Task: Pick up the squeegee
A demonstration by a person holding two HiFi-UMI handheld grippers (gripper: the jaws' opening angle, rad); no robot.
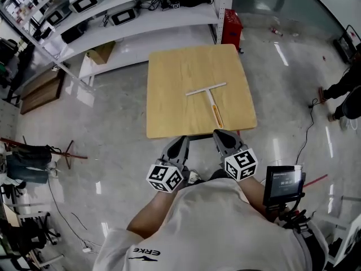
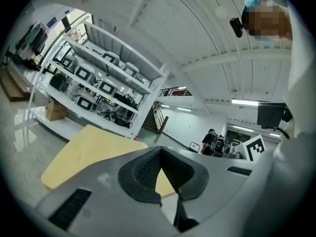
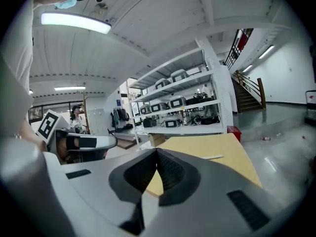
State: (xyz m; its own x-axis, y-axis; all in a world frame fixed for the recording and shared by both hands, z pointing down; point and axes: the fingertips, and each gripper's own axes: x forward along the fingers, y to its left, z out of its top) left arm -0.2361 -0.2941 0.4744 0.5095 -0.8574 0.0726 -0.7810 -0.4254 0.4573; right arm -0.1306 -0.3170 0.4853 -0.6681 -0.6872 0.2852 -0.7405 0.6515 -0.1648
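The left gripper (image 1: 180,141) and the right gripper (image 1: 221,135) both have their jaws pressed together on nothing, side by side at the near edge of the one wooden table (image 1: 169,89). One squeegee (image 1: 210,96) lies flat on it, right of centre. A glossy grey floor (image 1: 113,134) surrounds the table, and one white shelving unit (image 1: 135,24) stands beyond.

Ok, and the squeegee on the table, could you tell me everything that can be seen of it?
The squeegee is T-shaped: a long, thin, pale crossbar with a straight handle joined at its middle. The handle is whitish near the bar and orange toward its free end. The material looks like plastic, but that is uncertain. It lies flat on the wooden table, right of centre, the handle pointing toward the near edge. Only the table touches it.
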